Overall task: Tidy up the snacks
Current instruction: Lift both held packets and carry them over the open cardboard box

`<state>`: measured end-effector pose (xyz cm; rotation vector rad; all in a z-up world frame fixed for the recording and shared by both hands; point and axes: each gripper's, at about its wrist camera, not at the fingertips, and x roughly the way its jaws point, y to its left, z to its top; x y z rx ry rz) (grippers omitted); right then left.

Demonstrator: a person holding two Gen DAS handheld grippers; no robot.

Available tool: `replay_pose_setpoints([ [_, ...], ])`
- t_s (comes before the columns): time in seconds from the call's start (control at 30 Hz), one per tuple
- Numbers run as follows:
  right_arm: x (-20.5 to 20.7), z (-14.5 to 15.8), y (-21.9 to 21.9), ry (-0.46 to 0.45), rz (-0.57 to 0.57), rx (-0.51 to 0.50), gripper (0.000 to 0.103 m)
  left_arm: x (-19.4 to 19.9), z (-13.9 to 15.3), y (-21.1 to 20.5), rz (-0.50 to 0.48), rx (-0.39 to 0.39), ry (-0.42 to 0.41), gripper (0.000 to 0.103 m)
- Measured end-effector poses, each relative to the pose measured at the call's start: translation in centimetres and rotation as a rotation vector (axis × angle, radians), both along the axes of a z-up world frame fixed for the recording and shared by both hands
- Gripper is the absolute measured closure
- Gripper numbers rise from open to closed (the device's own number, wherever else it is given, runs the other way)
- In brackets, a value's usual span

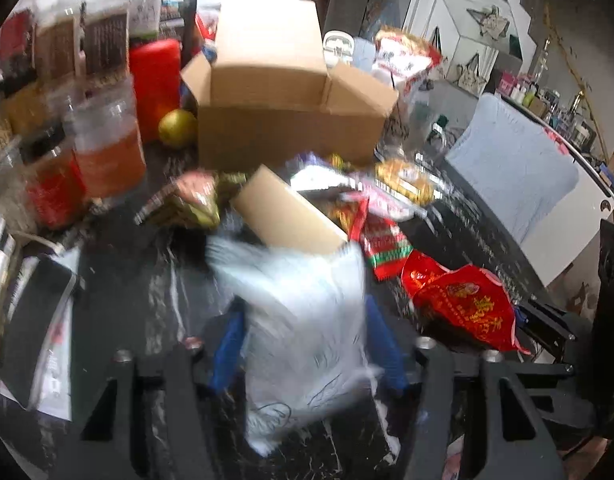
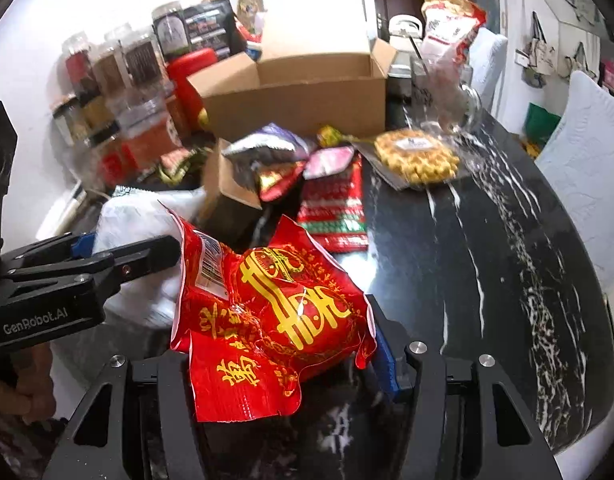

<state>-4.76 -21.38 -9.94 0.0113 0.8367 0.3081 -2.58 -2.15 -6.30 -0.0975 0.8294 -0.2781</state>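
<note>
Red packet (image 2: 267, 320), long axis running away from the camera, clamped in right hand-held gripper (image 2: 279, 344).

Pretty bright indoor light, kinda flat; left wrist view is smeared with motion blur, worst on the white bag (image 1: 307, 320) at 6 o'clock; right wrist view is sharper, with glare on the red packet (image 2: 275, 320); fisheye bends both, corners black.
</note>
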Motion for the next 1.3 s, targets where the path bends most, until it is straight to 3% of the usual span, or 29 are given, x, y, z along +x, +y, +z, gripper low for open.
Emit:
replay_pose_setpoints([
  [0.1, 0.1, 1.1, 0.5, -0.030, 0.012, 0.019, 0.045, 0.3, 1.1, 0.4, 0.006, -0.009, -0.028, 0.053],
  [0.33, 1.2, 1.2, 1.3, -0.022, 0.023, 0.022, 0.045, 1.7, 0.1, 1.7, 0.039, -0.052, 0.014, 0.053],
  [0.57, 1.0, 1.0, 0.9, -0.012, 0.007, 0.025, 0.045, 2.1, -1.6, 1.2, 0.011, -0.082, 0.129, 0.053],
  [0.77, 0.4, 1.1, 0.2, -0.009, -0.010, 0.024, 0.045, 1.6, -2.5, -0.1, 0.002, -0.036, 0.147, 0.051],
  [0.93, 0.1, 0.6, -0.4, 0.007, -0.029, 0.023, 0.045, 2.3, -4.0, -0.6, 0.003, -0.019, 0.223, 0.032],
  [1.13, -0.1, 0.2, -0.6, 0.018, -0.035, 0.022, 0.045, 2.5, -5.0, -1.4, -0.004, 0.019, 0.237, 0.026],
  [1.3, 0.0, 0.0, -0.6, 0.024, -0.036, 0.014, 0.045, 2.5, -5.2, -2.7, -0.015, 0.110, 0.208, 0.026],
])
